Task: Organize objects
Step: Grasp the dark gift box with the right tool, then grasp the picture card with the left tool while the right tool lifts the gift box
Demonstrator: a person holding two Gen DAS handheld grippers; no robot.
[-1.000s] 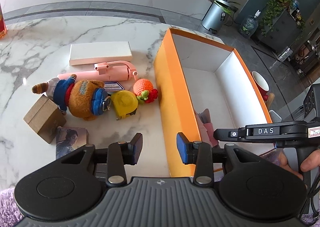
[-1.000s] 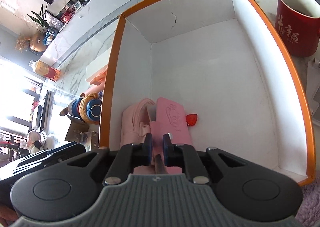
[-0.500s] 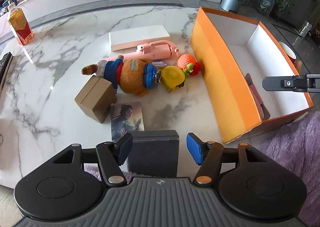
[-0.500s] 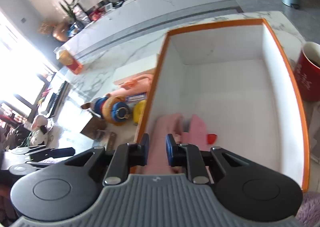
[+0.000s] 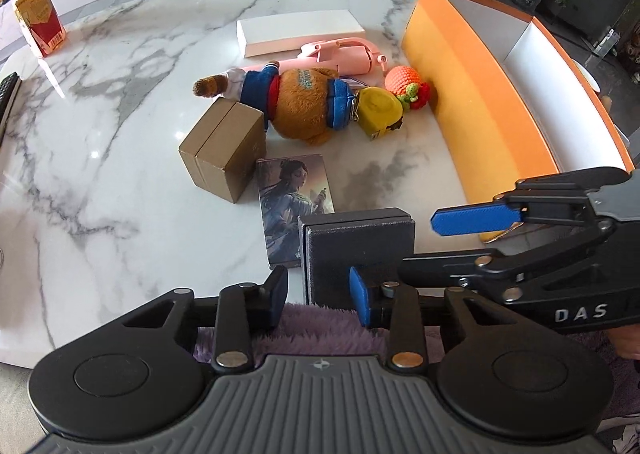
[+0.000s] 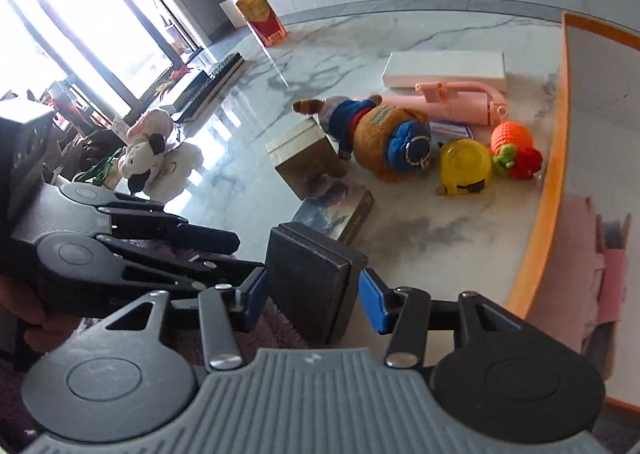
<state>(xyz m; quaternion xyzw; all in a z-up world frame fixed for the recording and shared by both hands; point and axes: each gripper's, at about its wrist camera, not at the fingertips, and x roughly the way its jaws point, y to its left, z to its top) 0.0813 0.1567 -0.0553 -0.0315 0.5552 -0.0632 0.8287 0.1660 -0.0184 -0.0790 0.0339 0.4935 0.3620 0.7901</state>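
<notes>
A black box (image 5: 357,250) (image 6: 314,280) sits at the table's near edge. My right gripper (image 6: 312,306) is open with its pads on either side of the box, not closed on it. My left gripper (image 5: 318,304) is open and empty, just near-left of the box. Loose on the marble: a brown box (image 5: 224,147), a picture card box (image 5: 294,199), a plush bear (image 5: 298,103), a yellow tape measure (image 5: 378,107), an orange knitted toy (image 5: 406,83), a pink handheld device (image 5: 340,55) and a white flat box (image 5: 298,31). The orange box (image 5: 472,93) stands at right with pink items (image 6: 600,274) inside.
A drink bottle (image 5: 38,21) stands at the far left of the table. A keyboard (image 6: 208,87) and a plush toy (image 6: 150,157) lie off to the left. Purple fuzzy fabric (image 5: 320,328) lies under the grippers at the table's near edge.
My right gripper left the orange box, swung left and opened around the black box. My left gripper pulled back toward the near edge and stayed open.
</notes>
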